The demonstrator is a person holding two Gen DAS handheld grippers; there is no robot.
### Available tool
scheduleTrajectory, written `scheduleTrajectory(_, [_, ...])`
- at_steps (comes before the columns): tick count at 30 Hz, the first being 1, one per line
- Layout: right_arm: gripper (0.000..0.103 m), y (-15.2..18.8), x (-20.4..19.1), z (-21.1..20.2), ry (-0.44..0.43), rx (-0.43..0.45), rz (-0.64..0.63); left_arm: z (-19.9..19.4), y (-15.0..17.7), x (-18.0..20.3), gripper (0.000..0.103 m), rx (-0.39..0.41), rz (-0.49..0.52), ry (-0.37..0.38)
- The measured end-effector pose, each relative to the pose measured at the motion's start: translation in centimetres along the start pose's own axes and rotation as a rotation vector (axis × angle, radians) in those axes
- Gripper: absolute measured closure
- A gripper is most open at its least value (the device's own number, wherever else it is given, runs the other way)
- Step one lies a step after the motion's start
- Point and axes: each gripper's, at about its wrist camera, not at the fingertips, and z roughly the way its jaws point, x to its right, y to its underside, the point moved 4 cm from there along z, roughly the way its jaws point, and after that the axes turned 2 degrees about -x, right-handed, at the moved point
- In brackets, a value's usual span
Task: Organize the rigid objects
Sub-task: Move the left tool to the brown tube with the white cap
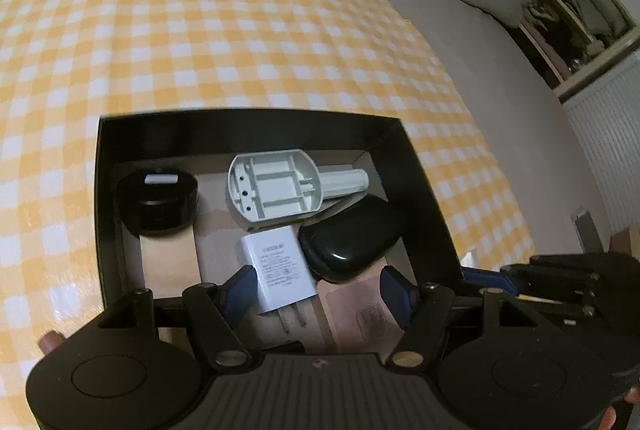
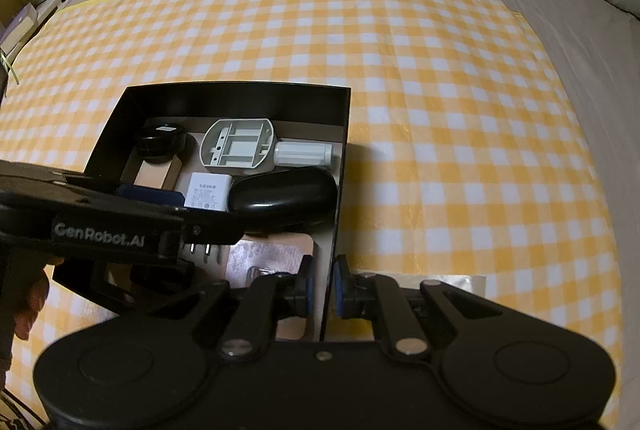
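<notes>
The black box point(image 2: 224, 90) sits on a yellow checked cloth point(image 2: 440, 110) spread over a bed, and it already holds the task's things: a black round jar point(image 1: 158, 204), a grey plastic bracket point(image 1: 276, 190), a black oval case point(image 1: 352, 242) and a white charger point(image 1: 278, 272) lying flat with its prongs pointing toward the near wall. The left claw point(image 1: 316, 288) hangs inside the box with its blue pads spread on either side of the charger and not pressing on it, so it holds nothing. The right claw point(image 2: 322, 288) is pinched tight on the right-hand wall of the box, one pad inside and one outside, steadying it. The risk from here, as I judge it, lies in the crowding: the charger lies just beside the oval case, and a pad lifting out carelessly could catch the charger's edge or nudge the case and drag it along. The bed is soft, so if the right claw lets go or twists while the left one is inside, the box could tip or slide, and the thin wall may bend under the pinch
</notes>
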Motion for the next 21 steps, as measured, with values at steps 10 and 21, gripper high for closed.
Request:
scheduleTrajectory(10, [0.097,0.0,0.1,0.4,0.002,-0.003,-0.010,-4.1,0.5,1.2,0.025,0.061,0.139,-0.045])
scheduleTrajectory(21, [0.098,-0.3,0.7,0.7,-0.010,0.002,0.000,-10.1,2.3,-0.8,0.000,0.170,0.183,-0.091])
